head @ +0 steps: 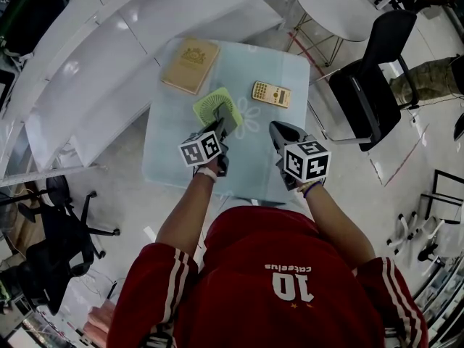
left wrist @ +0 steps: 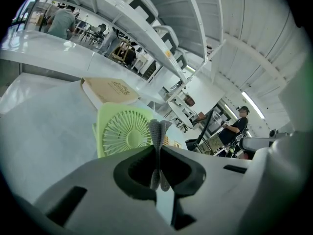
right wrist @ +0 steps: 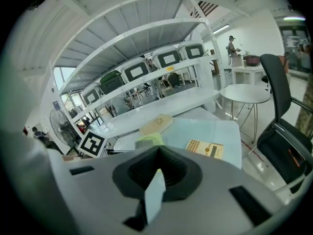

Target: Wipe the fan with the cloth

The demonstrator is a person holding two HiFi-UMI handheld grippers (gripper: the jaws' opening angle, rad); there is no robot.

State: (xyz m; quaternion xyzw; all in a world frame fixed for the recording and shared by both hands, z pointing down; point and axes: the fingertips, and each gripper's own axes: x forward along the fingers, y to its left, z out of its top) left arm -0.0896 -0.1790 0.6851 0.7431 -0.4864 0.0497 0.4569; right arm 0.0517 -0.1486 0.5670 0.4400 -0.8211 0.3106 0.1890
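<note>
One cloth (left wrist: 159, 131) is pinched in our left claw (left wrist: 157, 149), with the fan (left wrist: 124, 132) just beyond its tips; our right claw (right wrist: 157, 150), clenched empty, hovers over the surface (right wrist: 222, 131).

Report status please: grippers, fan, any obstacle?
Left gripper shut on cloth. Right gripper shut, empty. Fan just ahead of cloth, contact unclear. Calculator and book lie apart, not in the way.
</note>
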